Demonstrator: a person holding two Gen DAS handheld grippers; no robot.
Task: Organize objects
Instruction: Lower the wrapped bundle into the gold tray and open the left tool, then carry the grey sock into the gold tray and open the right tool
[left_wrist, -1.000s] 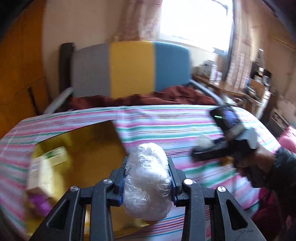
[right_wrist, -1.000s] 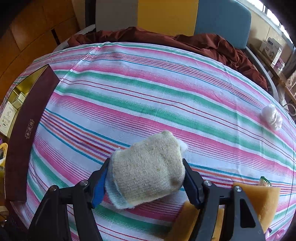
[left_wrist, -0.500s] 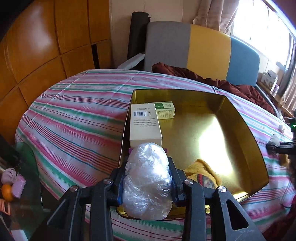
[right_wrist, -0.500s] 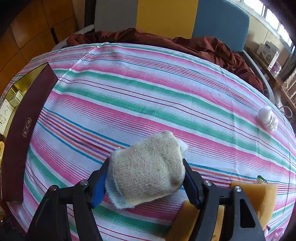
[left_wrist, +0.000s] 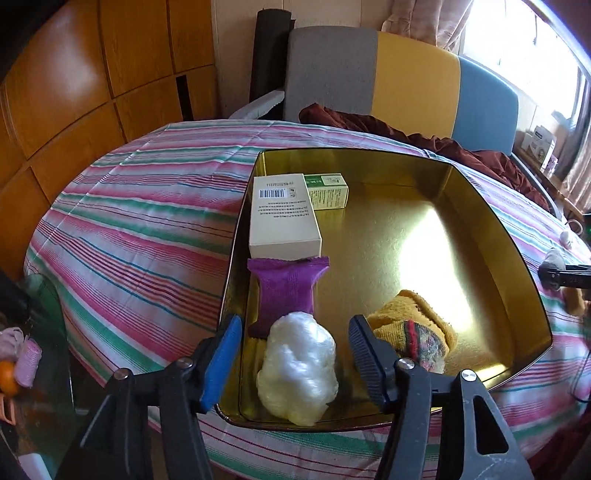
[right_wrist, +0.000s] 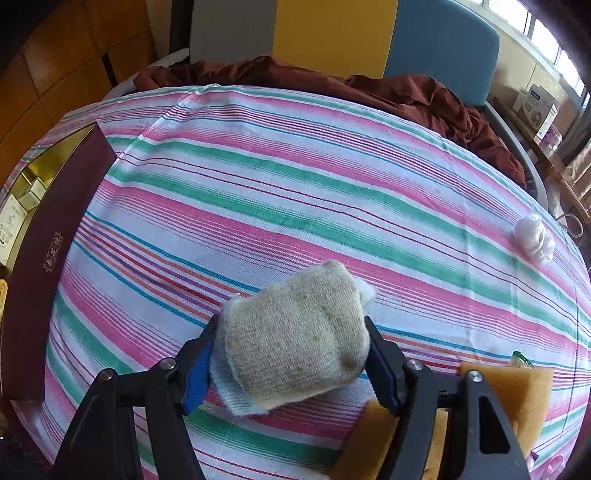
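The left claw stands wide, its blue-padded fingers well apart on either side of a crumpled clear plastic wad. The wad sits between the fingers without touching either pad, resting on the floor of the gold tray at its near edge. Just beyond the wad lies a purple snack wrapper, touching or nearly touching it, and beyond that a cream box with a barcode, with a green-and-cream carton beside it at the tray's far left corner. A rolled yellow cloth lies in the tray just right of the right finger. The tray rests on the bench under a striped cloth.

The right claw is clamped on a rolled beige knitted cloth, squeezed between both pads and held above the striped cloth. A yellow sponge lies below the claw's right side. A small white wad rests well apart near the bench's far right edge. The tray's maroon outer wall shows at left.
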